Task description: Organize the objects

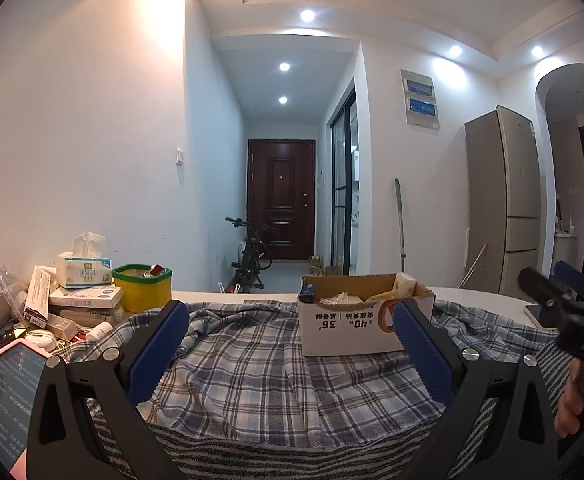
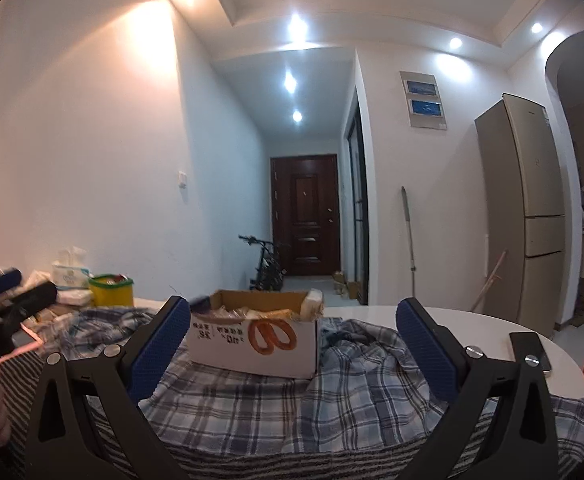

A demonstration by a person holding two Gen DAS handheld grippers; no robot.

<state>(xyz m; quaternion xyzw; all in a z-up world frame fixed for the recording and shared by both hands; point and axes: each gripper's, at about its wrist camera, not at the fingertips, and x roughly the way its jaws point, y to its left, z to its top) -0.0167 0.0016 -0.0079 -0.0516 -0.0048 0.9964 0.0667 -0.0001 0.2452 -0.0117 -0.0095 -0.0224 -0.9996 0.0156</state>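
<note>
A blue plaid cloth lies crumpled over a white table, on top of a striped cloth. An open white cardboard box holding packets sits on the plaid cloth. My left gripper hovers open just above the cloth, the box beside its right finger. My right gripper is open too, the box between its fingers but farther off. Each gripper shows at the edge of the other's view: the right gripper and the left gripper. Neither holds anything.
Clutter fills the table's left end: a tissue pack, a yellow tub with a green rim, flat boxes, a small bottle. A lit phone sits near left. A dark phone lies right. A fridge stands beyond.
</note>
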